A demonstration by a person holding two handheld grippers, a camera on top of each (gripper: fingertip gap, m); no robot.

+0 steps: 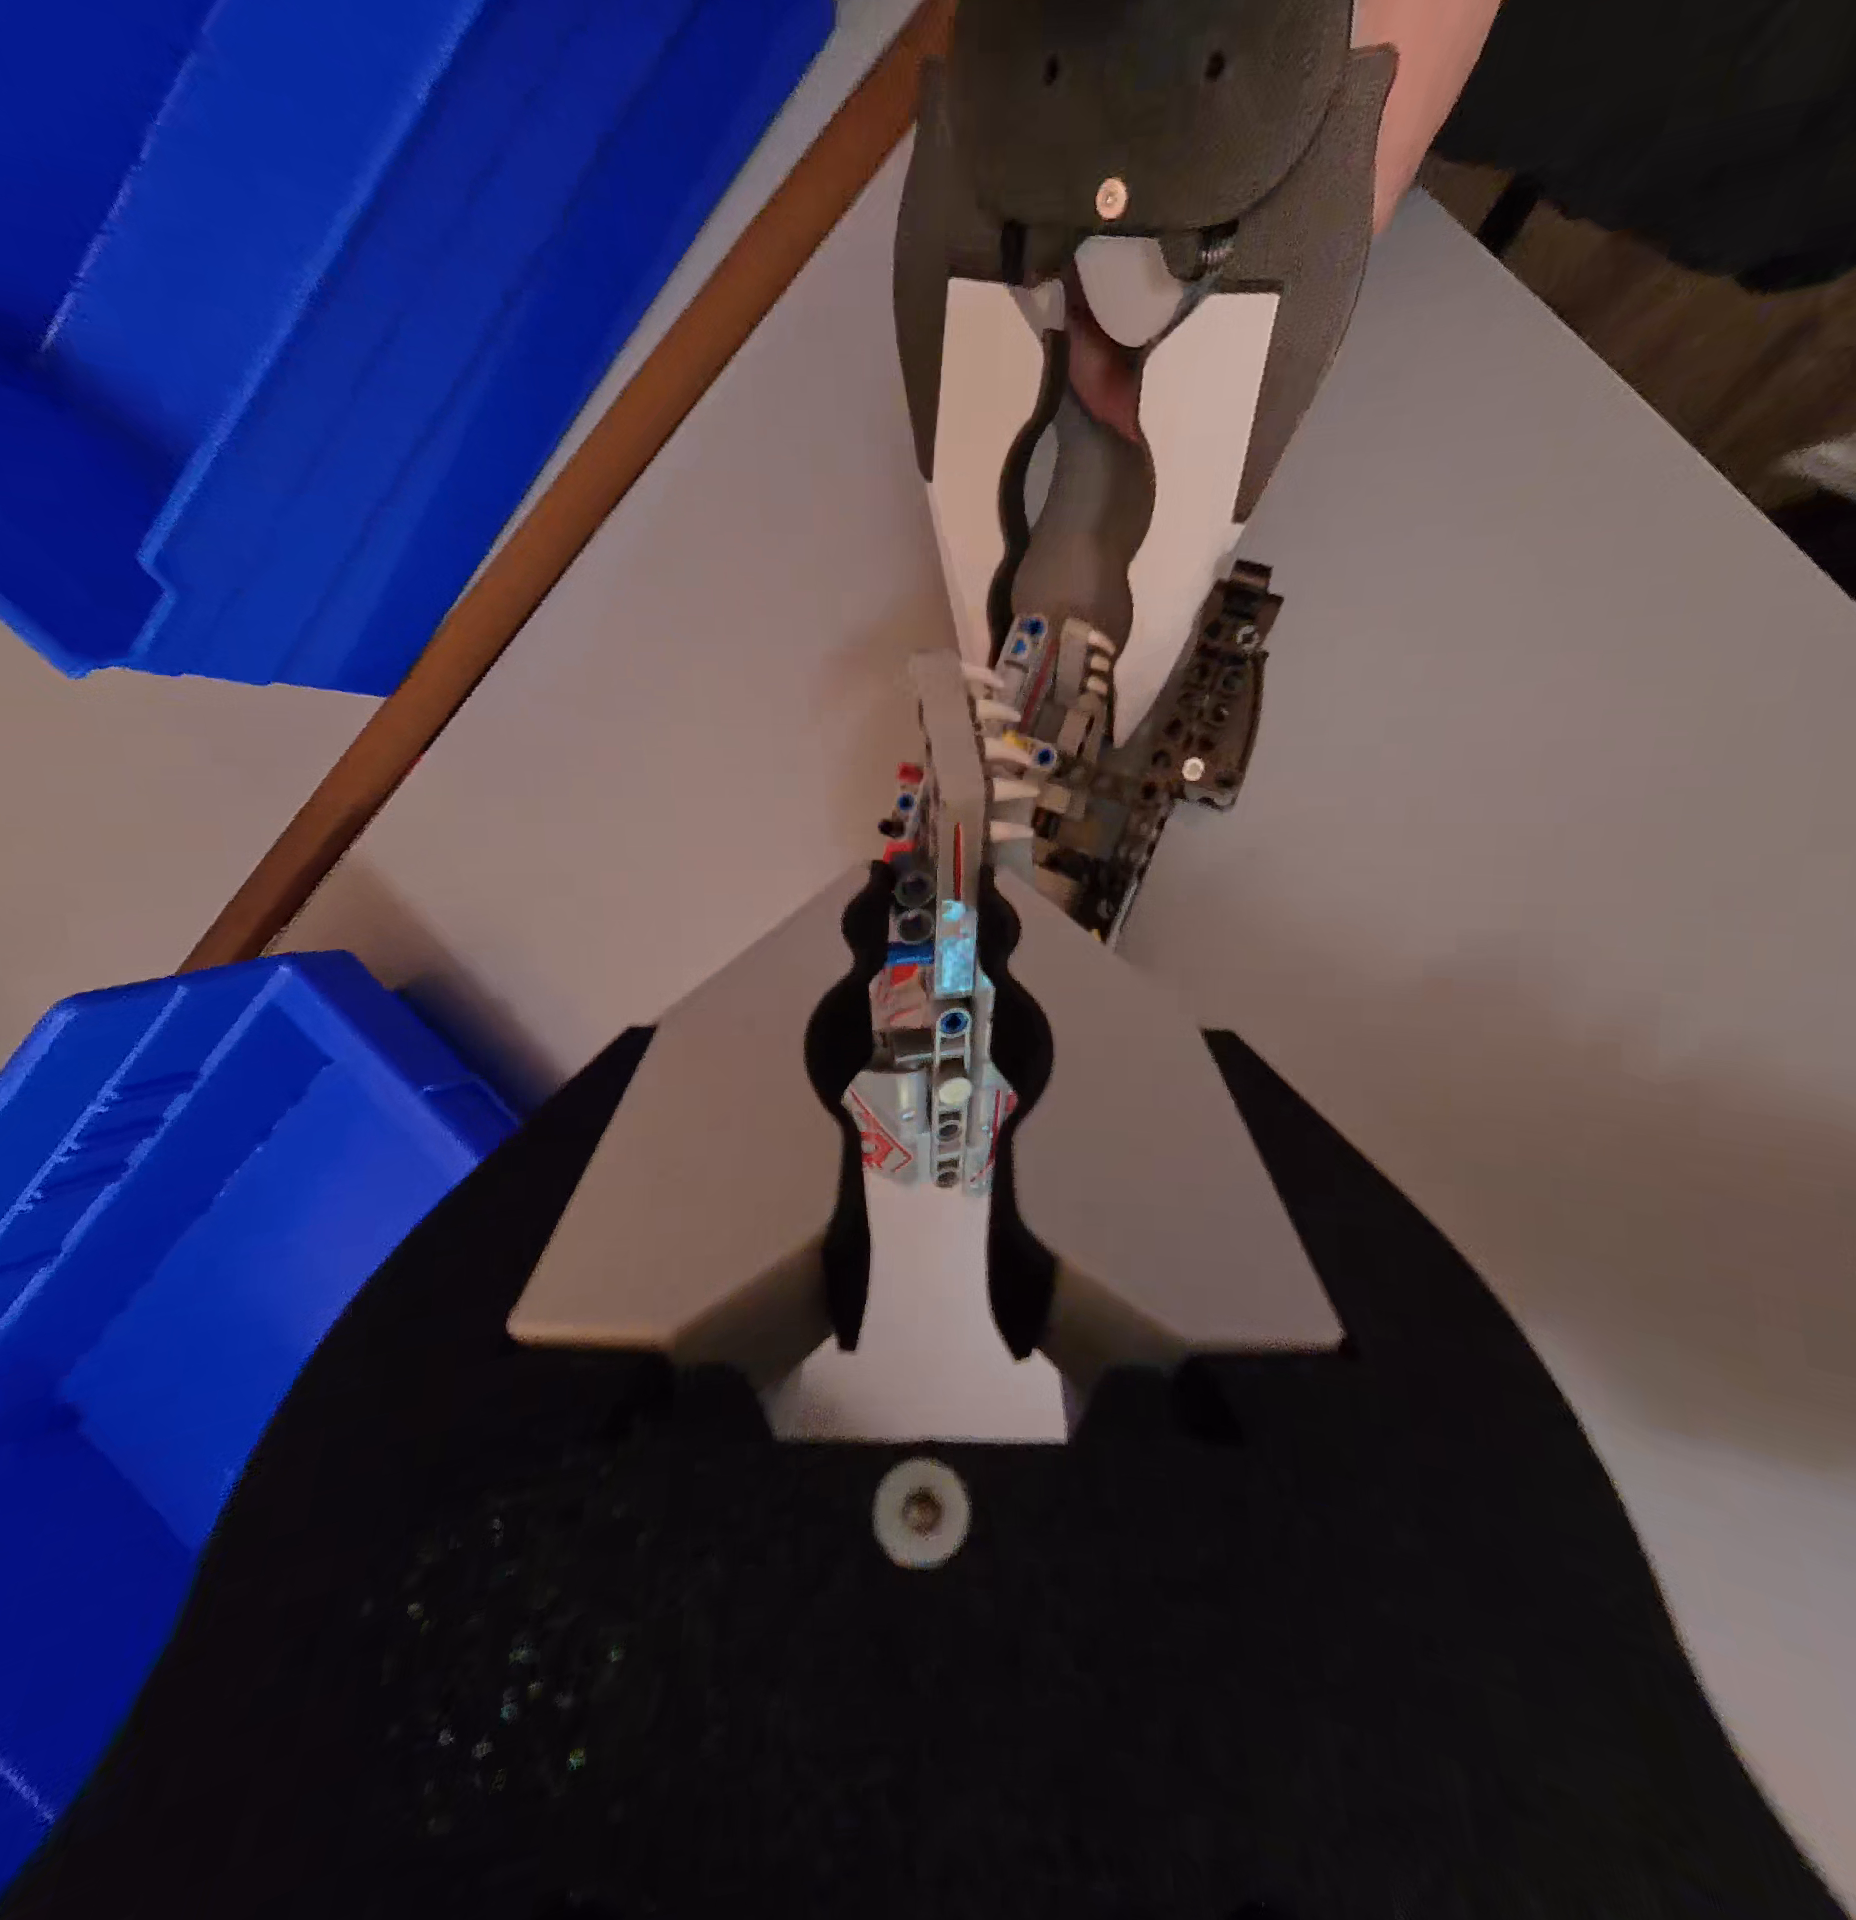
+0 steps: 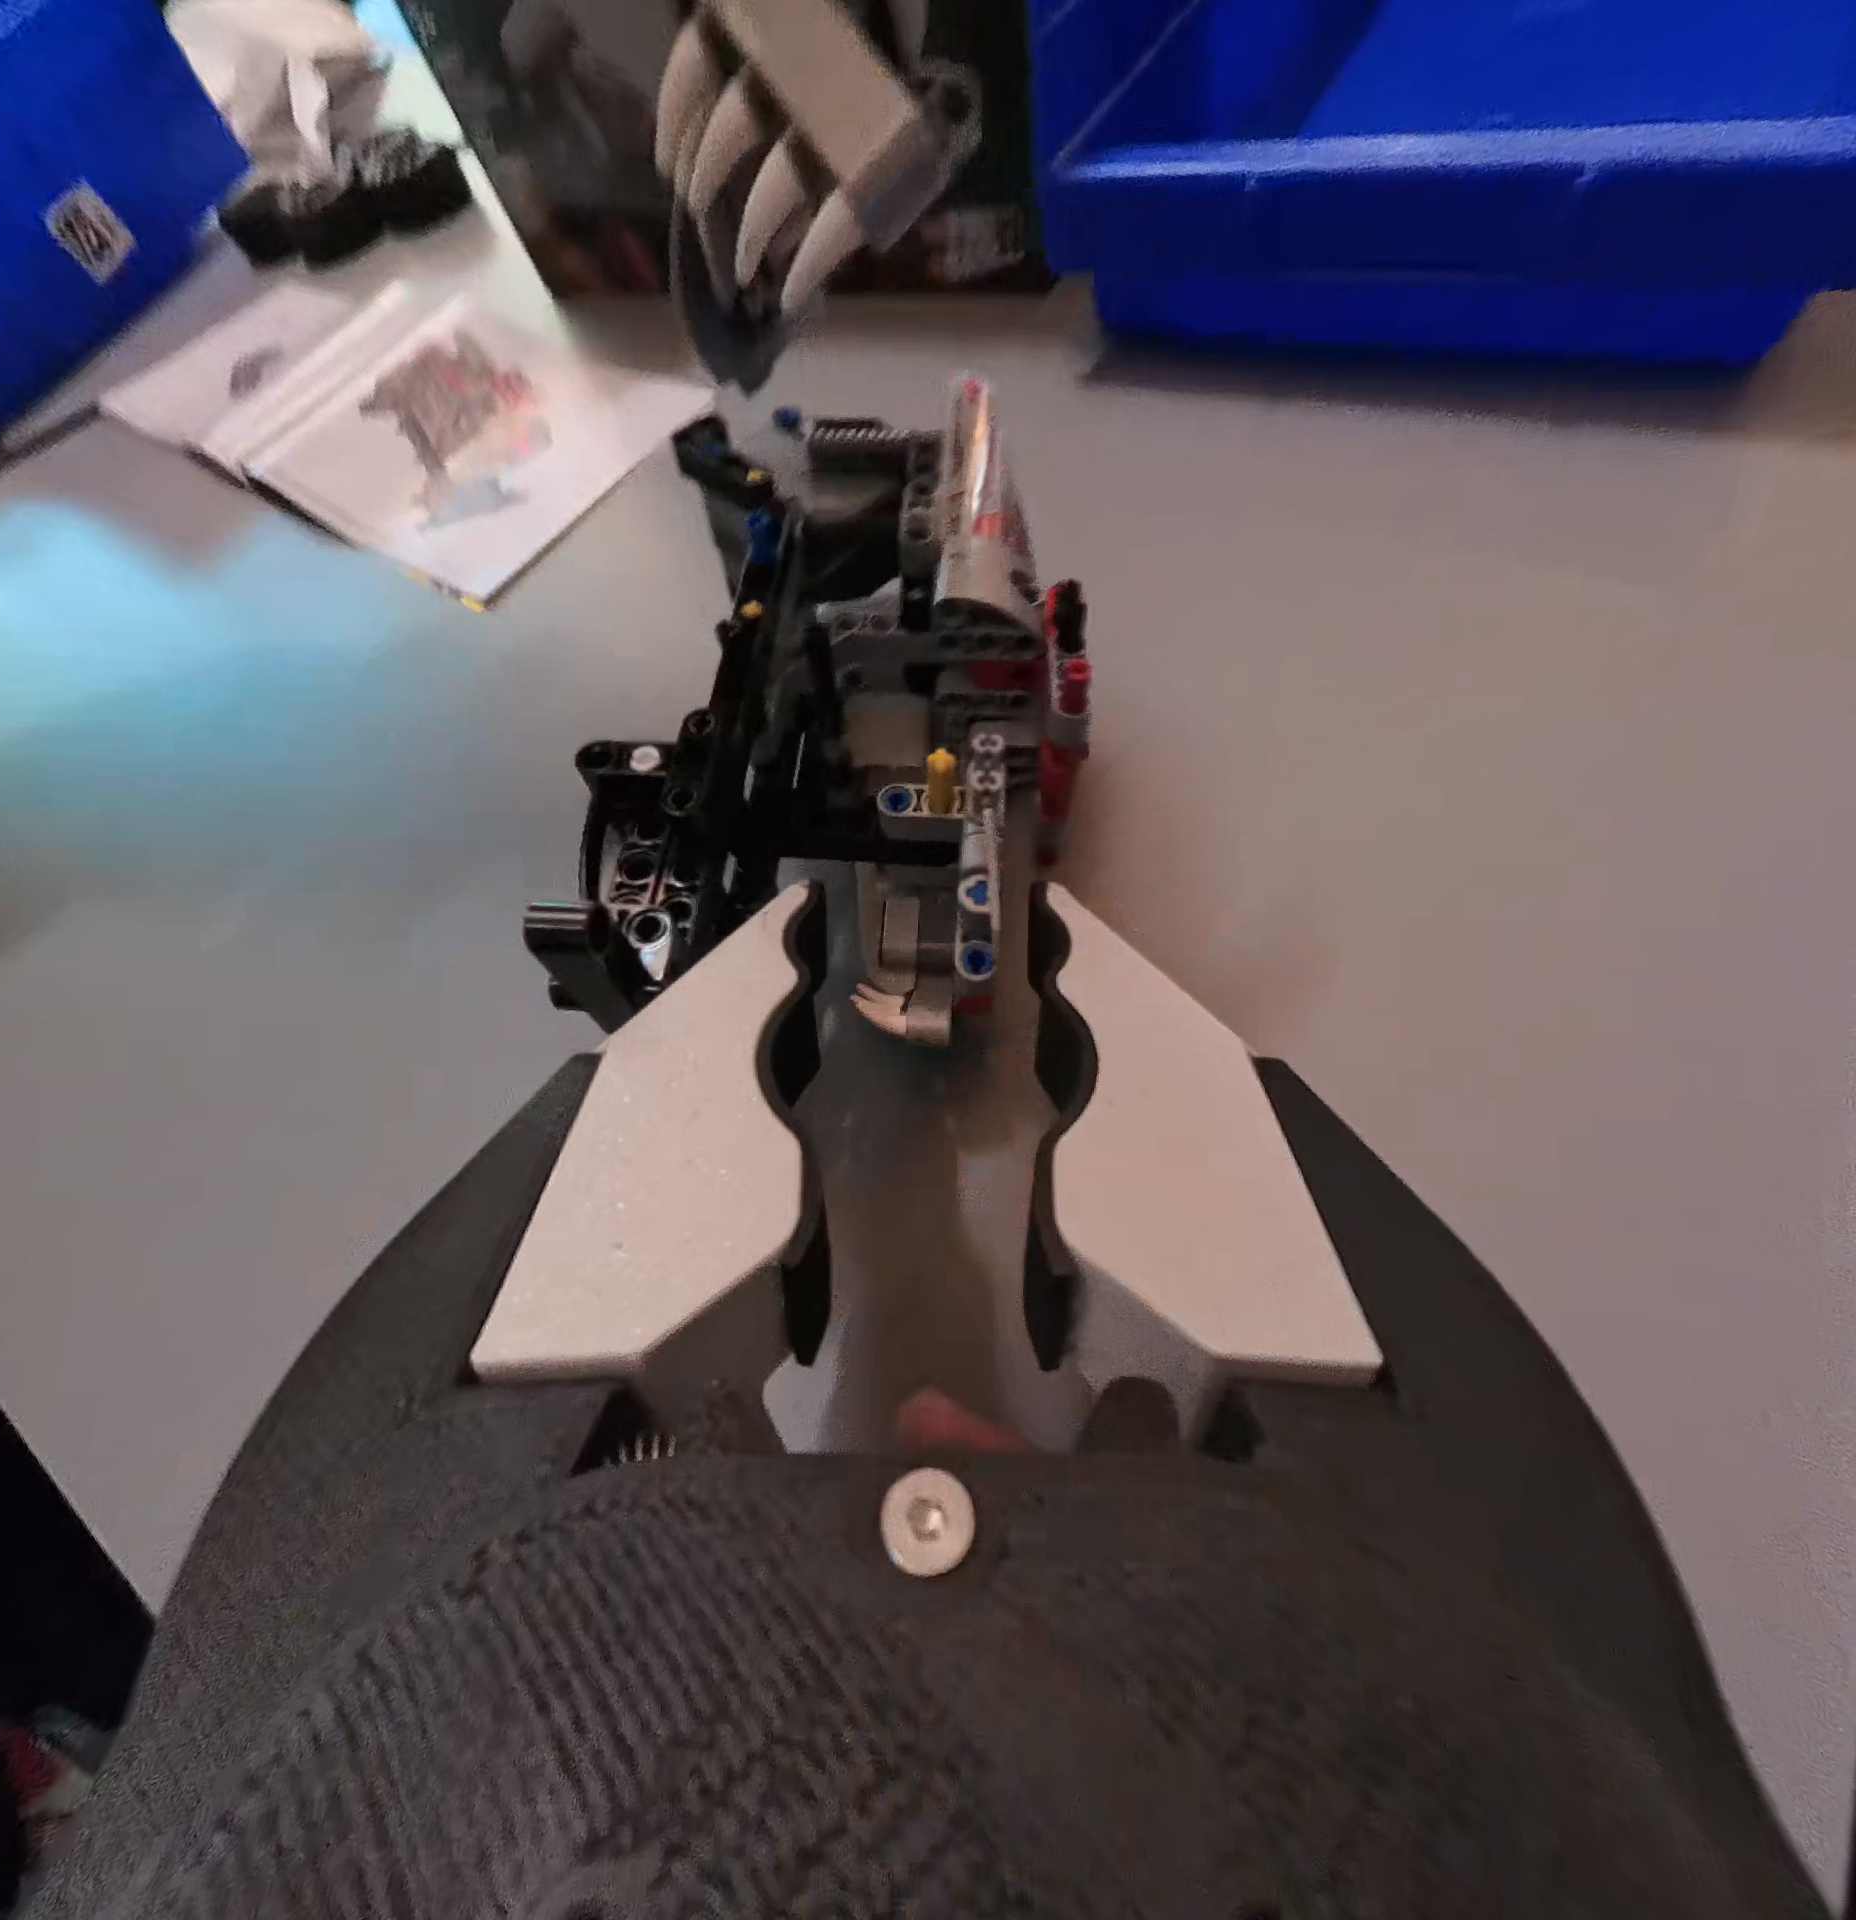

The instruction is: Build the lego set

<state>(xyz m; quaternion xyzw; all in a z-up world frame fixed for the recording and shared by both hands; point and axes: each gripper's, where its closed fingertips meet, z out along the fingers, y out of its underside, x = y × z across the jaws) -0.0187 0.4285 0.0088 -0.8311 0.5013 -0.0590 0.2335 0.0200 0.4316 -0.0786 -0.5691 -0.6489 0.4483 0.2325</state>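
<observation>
Grey, black and red part-built lego model (image 1: pixel 945 1029) is held above the pale grey bench (image 1: pixel 1526 935), gripped from opposite ends. The left gripper (image 1: pixel 929 1101) is closed on its grey panelled end; the right gripper (image 2: pixel 929 997) is clamped on the other end. Blue plastic bins (image 2: pixel 1423 197) stand along the bench's far edge beside an open instruction booklet (image 2: pixel 415 436).

The grey table (image 2: pixel 1423 831) carries an open instruction booklet (image 2: pixel 415 436), a dark box (image 2: pixel 591 208), blue bins (image 2: pixel 1475 208) and the lego model (image 2: pixel 799 727).
</observation>
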